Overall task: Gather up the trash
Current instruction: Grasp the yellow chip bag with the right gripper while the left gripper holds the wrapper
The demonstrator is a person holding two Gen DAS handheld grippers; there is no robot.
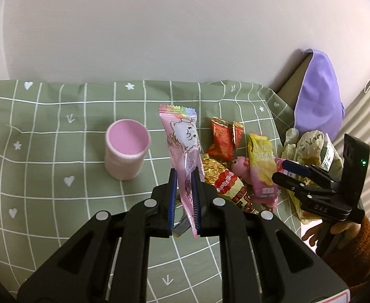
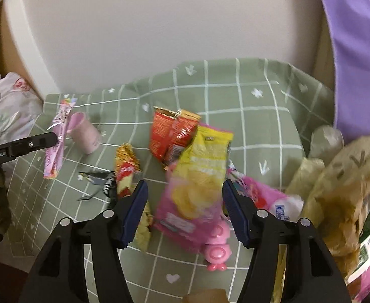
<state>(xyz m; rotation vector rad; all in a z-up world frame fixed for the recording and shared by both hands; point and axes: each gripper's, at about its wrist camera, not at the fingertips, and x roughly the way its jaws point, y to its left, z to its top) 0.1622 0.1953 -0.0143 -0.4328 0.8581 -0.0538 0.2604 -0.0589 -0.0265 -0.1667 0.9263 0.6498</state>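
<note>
left claw (image 1: 185,189) is clamped on the pink wrapper (image 1: 185,146) just right of the pink cup (image 1: 126,149), right claw (image 2: 185,212) gapes wide over the yellow-pink chip bag (image 2: 197,181), gripping nothing

This looks like a home, likely a living or bedroom corner. A table stands against a plain pale wall (image 1: 159,30) and is covered with a green grid tablecloth (image 1: 46,189) printed with small white hearts and flowers. Snack wrappers (image 2: 177,133) lie scattered on it beside a pink cup (image 1: 126,149) and a small pink toy figure (image 1: 240,166). A purple fabric item (image 1: 316,96) sits at the side, and a thin plastic bag (image 2: 15,108) lies beyond the table's edge
</note>
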